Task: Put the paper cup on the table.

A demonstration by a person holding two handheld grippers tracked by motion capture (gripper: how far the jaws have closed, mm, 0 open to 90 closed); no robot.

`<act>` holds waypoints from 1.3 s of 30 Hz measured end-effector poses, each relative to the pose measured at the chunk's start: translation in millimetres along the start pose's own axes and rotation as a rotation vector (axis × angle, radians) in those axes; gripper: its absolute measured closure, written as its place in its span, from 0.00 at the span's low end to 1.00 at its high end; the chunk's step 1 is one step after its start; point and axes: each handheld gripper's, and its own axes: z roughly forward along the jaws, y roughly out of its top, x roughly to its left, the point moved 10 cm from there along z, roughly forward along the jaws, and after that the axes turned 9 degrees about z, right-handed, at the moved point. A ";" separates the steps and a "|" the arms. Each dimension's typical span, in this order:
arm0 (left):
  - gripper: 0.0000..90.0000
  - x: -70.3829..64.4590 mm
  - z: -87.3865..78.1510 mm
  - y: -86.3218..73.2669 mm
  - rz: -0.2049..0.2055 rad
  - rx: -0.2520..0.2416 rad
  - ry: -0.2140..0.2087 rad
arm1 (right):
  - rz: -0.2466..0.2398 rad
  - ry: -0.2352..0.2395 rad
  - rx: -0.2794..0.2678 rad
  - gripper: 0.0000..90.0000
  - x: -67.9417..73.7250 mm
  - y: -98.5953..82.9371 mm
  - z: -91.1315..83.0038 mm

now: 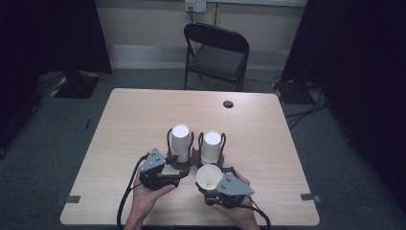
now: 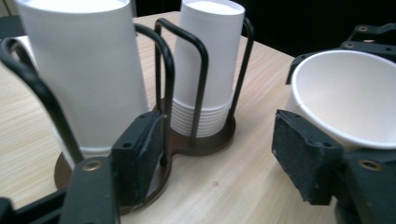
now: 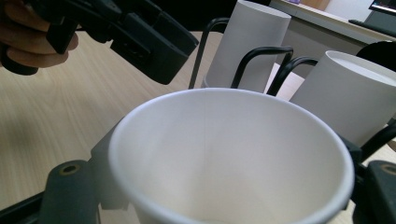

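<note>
High view: a wooden table (image 1: 143, 120) carries a dark double rack (image 1: 184, 160) with 2 stacks of white paper cups, all upside down. The left stack (image 1: 180, 142) and the right stack (image 1: 211, 146) stand side by side, each inside black wire loops. The left gripper (image 1: 179, 178) sits in the person's left hand (image 1: 146, 199), just in front of the left stack, its jaws pointing right, toward the rack's base. The right gripper (image 1: 209, 178) sits in the right hand (image 1: 239, 213) and clasps 1 loose cup (image 1: 209, 176), mouth up and tilted, just in front of the right stack. A black folding chair (image 1: 216, 52) stands beyond the table's far edge, and a dark round hole (image 1: 228, 104) marks the tabletop near it.

Left gripper view: the 2 black jaws stand wide apart with nothing between them. The left pad is near the rack's base (image 2: 205, 142) under the nearer stack (image 2: 88, 79). The farther stack (image 2: 208, 65) shows many nested rims at its foot. The loose cup (image 2: 348, 100) is at the right, mouth up, just behind the right pad.

Right gripper view: the cup (image 3: 224, 154) sits gripped between the jaws, its open mouth facing the camera. Behind it rise both stacks (image 3: 247, 46) (image 3: 341, 93) in their wire loops. The left gripper (image 3: 135, 39) hangs at the upper left, fingers (image 3: 32, 42) curled around it.
</note>
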 end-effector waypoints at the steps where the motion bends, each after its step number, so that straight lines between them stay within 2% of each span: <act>1: 0.35 0.7 -0.2 -1.7 -0.005 -0.002 0.004 | 0.003 0.000 -0.002 0.27 -1.1 -0.1 -0.6; 10: 0.27 7.2 -2.8 -14.4 -0.046 -0.055 0.020 | 0.047 -0.022 -0.004 0.27 -15.3 -1.1 -5.7; 13: 0.25 7.5 -3.4 -18.9 -0.053 -0.058 0.030 | 0.060 -0.031 -0.013 0.27 -19.9 -0.1 -8.1; 17: 0.23 7.8 -4.7 -25.7 -0.041 -0.070 0.043 | 0.078 -0.047 -0.020 0.27 -26.9 0.3 -11.2; 23: 0.23 9.0 -6.2 -36.7 -0.050 -0.081 0.068 | 0.108 -0.070 -0.031 0.27 -39.6 1.6 -16.2; 26: 0.24 9.9 -6.7 -41.4 -0.048 -0.085 0.090 | 0.134 -0.081 -0.037 0.27 -46.8 2.5 -18.8; 28: 0.24 12.1 -9.1 -42.0 -0.048 -0.117 0.132 | 0.149 -0.089 -0.044 0.27 -52.1 3.6 -20.5; 29: 0.24 12.6 -9.3 -43.3 -0.050 -0.120 0.139 | 0.155 -0.095 -0.046 0.27 -55.0 4.1 -21.3; 32: 0.24 13.7 -6.4 -49.7 -0.045 -0.097 0.155 | 0.173 -0.109 -0.051 0.27 -63.2 5.9 -23.2; 39: 0.18 16.3 -6.5 -56.8 -0.035 -0.099 0.227 | 0.218 -0.149 -0.066 0.27 -83.2 10.0 -27.7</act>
